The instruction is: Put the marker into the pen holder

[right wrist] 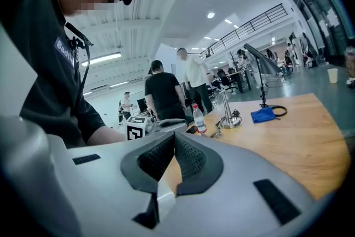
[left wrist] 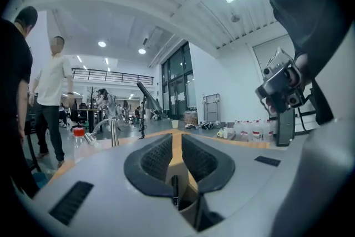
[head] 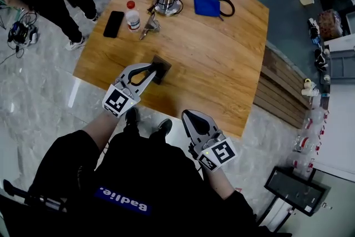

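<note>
Take the wooden table as the work surface, and note the right gripper parked off its near edge, jaws closed on nothing, leaving the approach free. Note the left gripper levelled directly over the pen holder, jaws a narrow slit apart, probably for a straight drop. Find the marker upright below that slit, apparently seated in the holder's mouth.

It was a big open office hall: a balcony railing at 1 o'clock, tall glass doors at 12, desks with people at 9, and a polished stone floor.
</note>
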A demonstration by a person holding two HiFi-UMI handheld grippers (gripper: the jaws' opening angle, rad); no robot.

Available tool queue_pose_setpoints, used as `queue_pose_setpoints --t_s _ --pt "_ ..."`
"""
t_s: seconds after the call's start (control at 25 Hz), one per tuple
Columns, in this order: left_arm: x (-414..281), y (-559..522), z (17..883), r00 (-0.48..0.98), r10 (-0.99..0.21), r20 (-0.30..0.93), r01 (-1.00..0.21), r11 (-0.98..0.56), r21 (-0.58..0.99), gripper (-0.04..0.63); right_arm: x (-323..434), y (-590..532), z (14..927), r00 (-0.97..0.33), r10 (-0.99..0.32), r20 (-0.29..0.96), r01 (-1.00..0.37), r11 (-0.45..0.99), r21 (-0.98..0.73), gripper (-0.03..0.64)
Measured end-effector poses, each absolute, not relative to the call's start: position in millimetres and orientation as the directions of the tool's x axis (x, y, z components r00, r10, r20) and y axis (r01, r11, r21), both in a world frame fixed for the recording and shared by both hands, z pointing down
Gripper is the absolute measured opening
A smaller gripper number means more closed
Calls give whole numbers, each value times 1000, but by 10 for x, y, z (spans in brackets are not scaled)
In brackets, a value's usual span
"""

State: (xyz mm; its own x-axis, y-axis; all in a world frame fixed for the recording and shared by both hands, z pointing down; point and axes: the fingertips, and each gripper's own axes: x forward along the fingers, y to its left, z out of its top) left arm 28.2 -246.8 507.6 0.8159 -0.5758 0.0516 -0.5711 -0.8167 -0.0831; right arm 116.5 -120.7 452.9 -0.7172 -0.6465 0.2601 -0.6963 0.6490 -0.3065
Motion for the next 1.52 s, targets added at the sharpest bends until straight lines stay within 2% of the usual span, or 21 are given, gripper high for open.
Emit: queue_pose_setpoints --t_s 0.24,0.48,0.88,1.0,1.52 --pt "180 -2102 4760 763 -642 70 -643 -766 -22 44 1140 -1238 4442 -798 -577 175 -601 741 -298 6" --pt "271 -1601 4381 759 -650 50 -652 -756 68 44 1056 -1181 4364 -841 -528 116 -536 787 -307 6" --pt "72 -1004 3871 823 -566 48 -566 -809 162 43 570 -894 3885 -839 -539 69 -538 807 -242 6" --pt "43 -903 3768 849 -528 9 -522 -836 168 11 424 -802 3818 -839 -540 68 -541 816 -203 6" --pt "-15 -772 3787 881 -473 12 -467 -865 183 9 184 -683 3825 -832 -549 75 -553 815 -174 6"
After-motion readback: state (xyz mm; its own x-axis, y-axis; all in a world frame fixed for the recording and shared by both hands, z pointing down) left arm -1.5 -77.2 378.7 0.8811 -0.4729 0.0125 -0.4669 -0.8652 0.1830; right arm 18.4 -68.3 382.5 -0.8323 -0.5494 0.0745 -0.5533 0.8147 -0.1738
